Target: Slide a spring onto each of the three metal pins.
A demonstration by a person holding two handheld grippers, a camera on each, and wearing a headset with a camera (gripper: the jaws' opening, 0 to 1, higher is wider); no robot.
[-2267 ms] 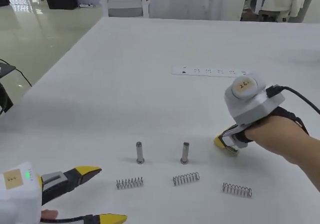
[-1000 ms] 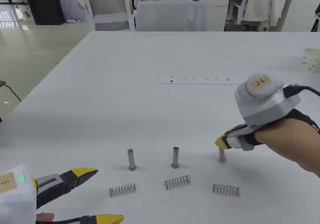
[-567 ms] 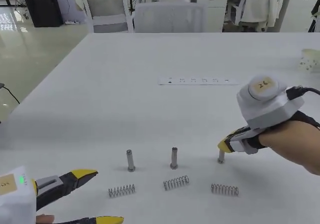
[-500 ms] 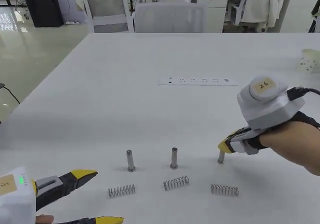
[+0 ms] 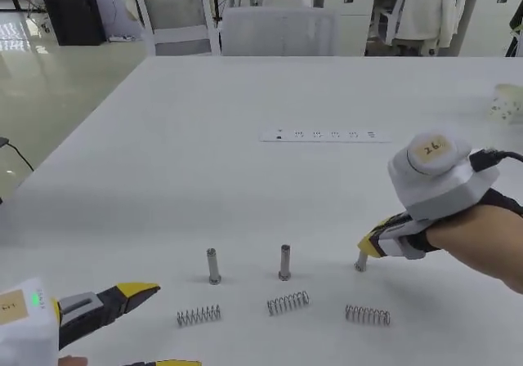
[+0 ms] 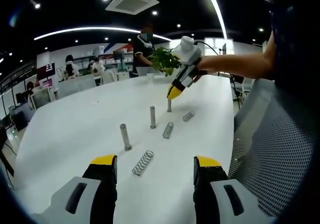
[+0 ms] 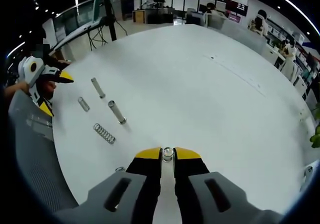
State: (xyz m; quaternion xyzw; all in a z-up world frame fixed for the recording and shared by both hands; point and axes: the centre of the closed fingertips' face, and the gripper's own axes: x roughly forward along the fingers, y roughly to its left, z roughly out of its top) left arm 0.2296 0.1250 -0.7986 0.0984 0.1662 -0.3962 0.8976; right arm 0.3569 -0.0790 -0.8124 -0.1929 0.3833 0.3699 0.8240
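Three metal pins stand in a row near the table's front: left pin [image 5: 213, 266], middle pin [image 5: 284, 263], right pin [image 5: 361, 261]. In front of each lies a spring: left [image 5: 199, 314], middle [image 5: 288, 302], right [image 5: 367, 314]. My right gripper [image 5: 369, 247] is shut on the top of the right pin [image 7: 167, 153], whose head shows between the yellow tips. My left gripper [image 5: 163, 327] hovers open at the front left, apart from the nearest spring [image 6: 143, 162] and pin [image 6: 124, 136], with nothing between its jaws [image 6: 155, 161].
A white power strip [image 5: 324, 135] lies mid-table beyond the pins. A pale cup [image 5: 511, 103] sits at the right edge. Chairs [image 5: 278, 31] stand along the far side. Bare white tabletop [image 5: 204, 178] surrounds the row.
The head camera has shifted. My right gripper stays shut at the right pin, whose shaft now shows below the tips. My left gripper sits slightly lower in the view, still open.
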